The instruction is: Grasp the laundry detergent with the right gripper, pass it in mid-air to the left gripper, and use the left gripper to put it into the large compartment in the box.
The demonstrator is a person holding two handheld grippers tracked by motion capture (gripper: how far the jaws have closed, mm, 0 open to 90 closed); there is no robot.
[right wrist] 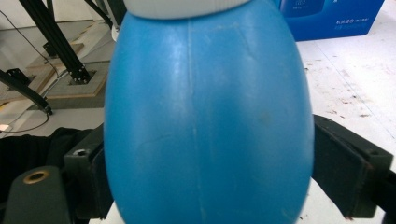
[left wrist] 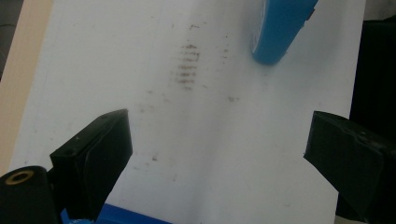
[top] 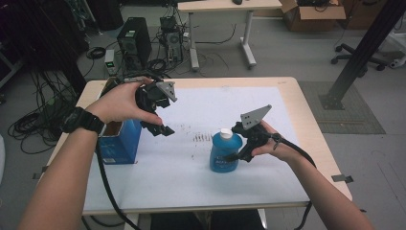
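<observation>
Left hand pose: left hand (top: 119, 101) raised above the table's left part, wrist bent, holding the left gripper (top: 160, 128) tilted down toward the white mat (top: 191, 182).
Left gripper jaws: spread wide, nothing between them; in the left gripper view only mat lies between the two pads.
Right hand pose: right hand (top: 277, 146) low, forearm coming in from the bottom right, right gripper (top: 233, 155) held about level against the bottle's side.
Right gripper jaws: one on each side of the blue bottle (right wrist: 205, 121); both pads appear to touch its sides, firm pinch cannot be told.
Bottle place: upright on the mat, right of centre, white cap (top: 225, 132) on top.
Blue box (top: 119, 141): at the mat's left edge, well apart from the bottle.
Count: one bottle, one box, two grippers, one table (top: 306, 110).
</observation>
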